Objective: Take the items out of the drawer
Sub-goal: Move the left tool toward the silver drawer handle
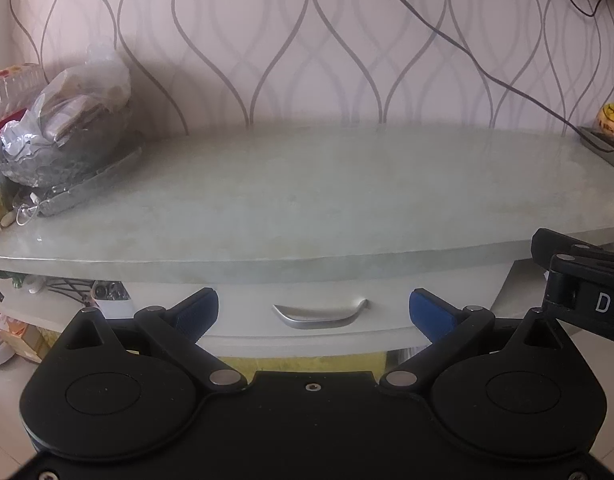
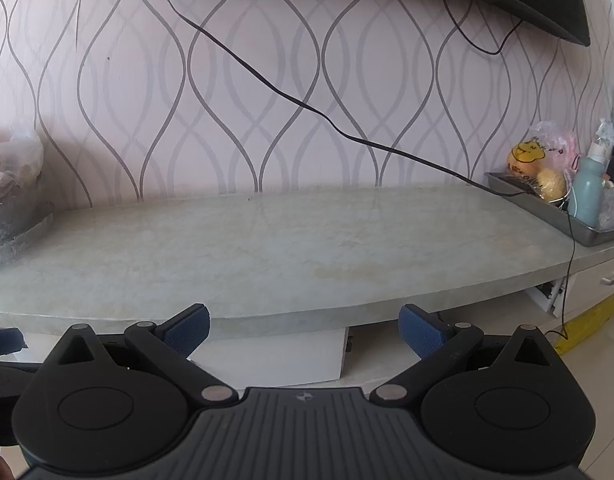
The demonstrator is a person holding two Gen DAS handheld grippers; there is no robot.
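A white drawer (image 1: 267, 312) sits shut under the pale stone countertop (image 1: 307, 200), with a curved silver handle (image 1: 320, 314) at its middle. My left gripper (image 1: 313, 312) is open, its blue pads to either side of the handle and short of it, holding nothing. My right gripper (image 2: 303, 330) is also open and empty, facing the countertop edge (image 2: 287, 316) with the drawer's white side (image 2: 275, 356) below it. The right gripper's black body (image 1: 583, 292) shows at the right edge of the left wrist view. The drawer's contents are hidden.
A plastic bag of items on a metal tray (image 1: 67, 128) sits at the counter's left. At the right, a steel tray (image 2: 555, 208) holds a bottle (image 2: 585, 192) and bagged goods. A black cable (image 2: 307, 104) hangs across the wall. Another drawer (image 2: 603, 280) lies far right.
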